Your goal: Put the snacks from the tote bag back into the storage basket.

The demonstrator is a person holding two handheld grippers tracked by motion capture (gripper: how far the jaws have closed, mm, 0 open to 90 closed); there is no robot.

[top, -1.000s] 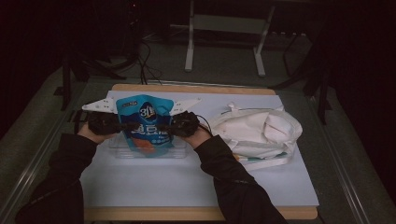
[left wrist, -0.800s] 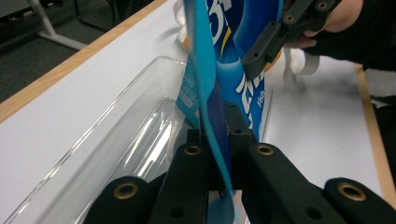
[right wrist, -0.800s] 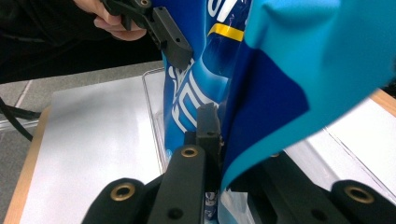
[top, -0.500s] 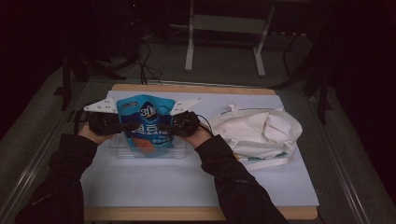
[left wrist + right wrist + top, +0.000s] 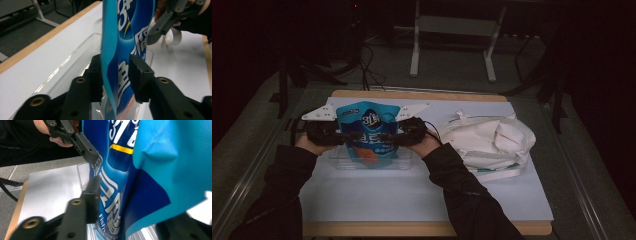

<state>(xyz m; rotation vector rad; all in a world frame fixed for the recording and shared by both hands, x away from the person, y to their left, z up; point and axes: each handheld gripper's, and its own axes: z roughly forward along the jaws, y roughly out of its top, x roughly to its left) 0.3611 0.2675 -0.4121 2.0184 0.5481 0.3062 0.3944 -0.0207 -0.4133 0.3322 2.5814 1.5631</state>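
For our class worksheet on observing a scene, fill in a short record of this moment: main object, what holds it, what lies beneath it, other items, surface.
Main object: blue pouch, upright
Left claw: a jaw on either side of the pouch's edge
Right claw: at the pouch's opposite side; grip unclear
Beneath it: clear plastic tray
Other items: white cloth bag, right of the pouch
Surface: white-topped table

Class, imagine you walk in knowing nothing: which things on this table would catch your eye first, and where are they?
A bright blue pouch stands out at the table's left, upright over a clear plastic tray. The left gripper and right gripper flank it, one on each side, jaws on either face of its edges. To the right lies a crumpled white cloth bag on the white tabletop.
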